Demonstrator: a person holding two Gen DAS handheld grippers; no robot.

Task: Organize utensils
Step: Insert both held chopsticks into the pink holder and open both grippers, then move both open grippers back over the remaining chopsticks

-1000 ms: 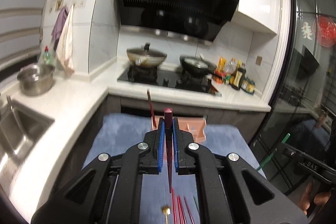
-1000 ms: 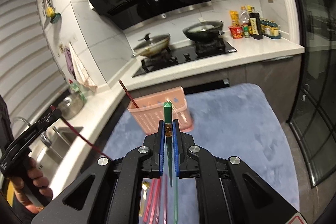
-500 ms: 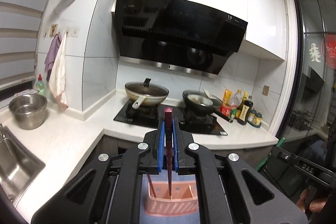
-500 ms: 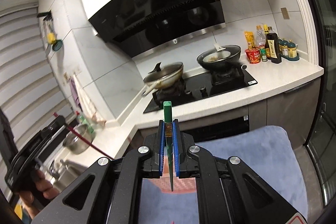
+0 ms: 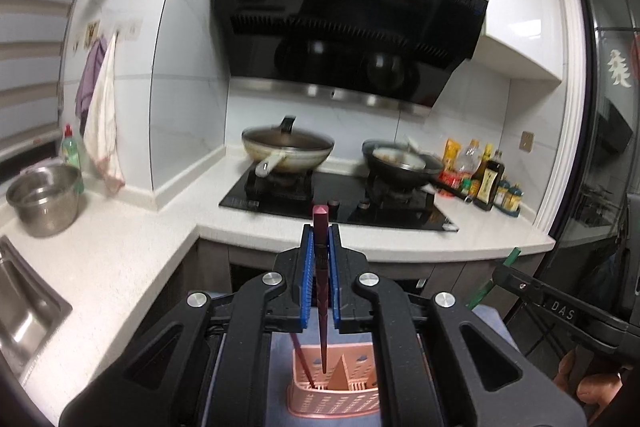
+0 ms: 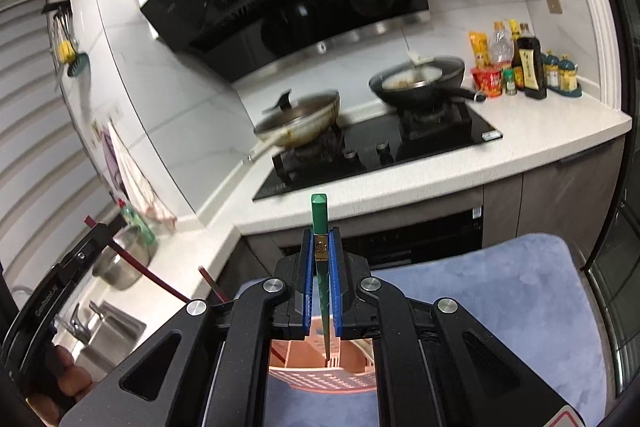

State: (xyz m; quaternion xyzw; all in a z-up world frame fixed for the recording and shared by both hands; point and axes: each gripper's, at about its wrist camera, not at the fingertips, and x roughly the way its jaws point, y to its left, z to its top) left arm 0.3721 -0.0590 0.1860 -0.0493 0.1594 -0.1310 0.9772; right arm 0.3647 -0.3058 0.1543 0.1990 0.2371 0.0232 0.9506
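My left gripper (image 5: 320,247) is shut on a dark red chopstick (image 5: 321,291), held upright with its tip over the left part of the pink slotted basket (image 5: 334,401). Another red chopstick (image 5: 301,357) leans inside the basket. My right gripper (image 6: 321,259) is shut on a green chopstick (image 6: 322,279), upright, tip just above the same basket (image 6: 324,381). In the right wrist view the left gripper (image 6: 96,231) shows at the far left with its red chopstick (image 6: 148,273). In the left wrist view the right gripper (image 5: 504,273) holds its green chopstick (image 5: 494,277).
The basket stands on a blue mat (image 6: 500,291). Behind is a white counter (image 5: 132,247) with a hob, a lidded wok (image 5: 286,151) and a black pan (image 5: 400,163). Sauce bottles (image 6: 528,67) stand at the right, a steel pot (image 5: 42,199) and sink (image 5: 24,311) at the left.
Both grippers have tilted down and come closer over the basket. Both chopstick tips now hang just above its compartments.
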